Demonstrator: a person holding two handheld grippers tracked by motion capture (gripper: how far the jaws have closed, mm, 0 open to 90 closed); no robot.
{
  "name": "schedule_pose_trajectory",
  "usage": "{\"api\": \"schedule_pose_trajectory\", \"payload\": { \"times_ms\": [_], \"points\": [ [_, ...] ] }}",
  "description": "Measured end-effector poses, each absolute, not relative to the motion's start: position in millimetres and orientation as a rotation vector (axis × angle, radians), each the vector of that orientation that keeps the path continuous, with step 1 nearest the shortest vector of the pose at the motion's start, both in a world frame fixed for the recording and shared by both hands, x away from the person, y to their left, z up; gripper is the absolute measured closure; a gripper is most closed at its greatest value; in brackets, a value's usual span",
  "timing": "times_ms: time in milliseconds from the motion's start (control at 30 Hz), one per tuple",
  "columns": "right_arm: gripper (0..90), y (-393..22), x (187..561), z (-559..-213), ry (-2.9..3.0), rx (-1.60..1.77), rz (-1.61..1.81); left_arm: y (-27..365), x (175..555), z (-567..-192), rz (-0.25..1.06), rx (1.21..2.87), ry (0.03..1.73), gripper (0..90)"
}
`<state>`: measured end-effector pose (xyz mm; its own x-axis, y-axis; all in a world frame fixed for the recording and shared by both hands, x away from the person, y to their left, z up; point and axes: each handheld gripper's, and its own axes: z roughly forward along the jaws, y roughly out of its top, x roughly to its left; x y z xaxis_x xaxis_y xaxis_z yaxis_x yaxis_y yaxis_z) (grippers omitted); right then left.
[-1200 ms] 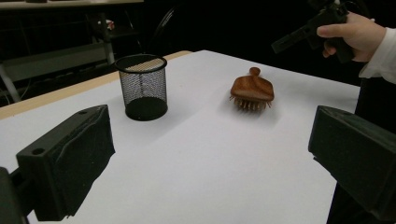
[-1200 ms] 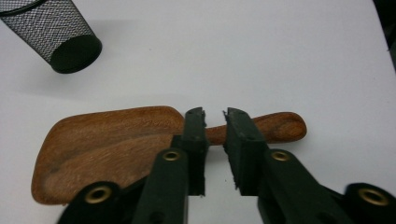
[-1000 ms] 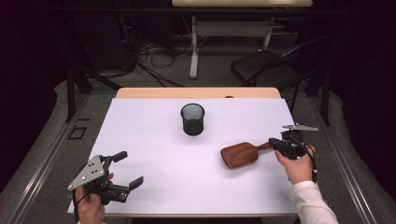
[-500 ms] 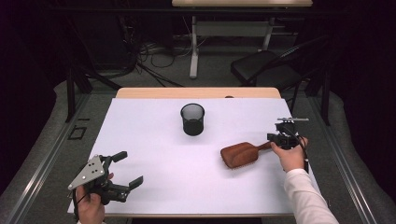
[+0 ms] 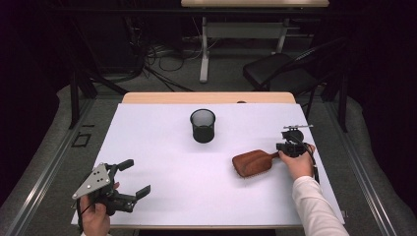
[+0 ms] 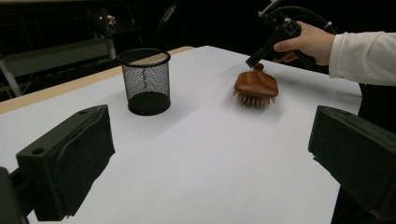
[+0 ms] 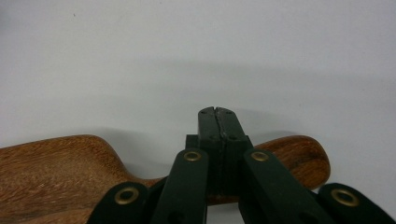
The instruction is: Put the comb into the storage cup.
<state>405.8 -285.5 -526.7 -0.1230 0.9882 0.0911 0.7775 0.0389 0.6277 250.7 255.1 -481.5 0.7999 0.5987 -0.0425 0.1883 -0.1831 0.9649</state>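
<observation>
A: High view, item one: wooden hairbrush (image 5: 253, 162), lying bristles-down on the white worktop (image 5: 167, 147), right of centre, its handle pointing toward the right gripper (image 5: 291, 146).

B: State of that gripper?

A: Fingers clenched tight. In the right gripper view the two black pads (image 7: 218, 122) meet edge to edge above the brush handle (image 7: 294, 158), which runs crosswise just under them. Whether they pinch the handle or merely sit over it cannot be told from that angle.

B: Item two?

A: Black mesh cup (image 5: 202, 125), upright, set toward the far middle of the worktop, well apart from the hairbrush. The left gripper view shows the cup (image 6: 144, 80) to the left of the brush (image 6: 256, 87), with the brush's bristles against the surface.

B: Left gripper?

A: Left gripper (image 5: 129, 178), held near the front left corner of the worktop in the person's left hand (image 5: 94, 219), grey three-cornered plate on top. Fingers released, standing wide apart with nothing between them; in its own view each finger (image 6: 70, 163) frames bare white surface.

B: Right hand?

A: Right hand (image 5: 298, 164), white sleeve, wrapped around the gripper body just beside the brush handle's end.
</observation>
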Motion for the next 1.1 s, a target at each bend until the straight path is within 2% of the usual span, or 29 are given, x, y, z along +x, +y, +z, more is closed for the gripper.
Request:
{"api": "schedule_pose_trajectory", "payload": {
  "times_ms": [467,1100],
  "points": [
    [90.0,-284,408,-534,1.984,1.788,0.741,256,251,-482,0.414,1.749,0.619,0.2],
    [90.0,-286,390,-534,2.054,1.785,0.752,258,252,-483,0.416,1.746,0.633,0.3]
  ]
}}
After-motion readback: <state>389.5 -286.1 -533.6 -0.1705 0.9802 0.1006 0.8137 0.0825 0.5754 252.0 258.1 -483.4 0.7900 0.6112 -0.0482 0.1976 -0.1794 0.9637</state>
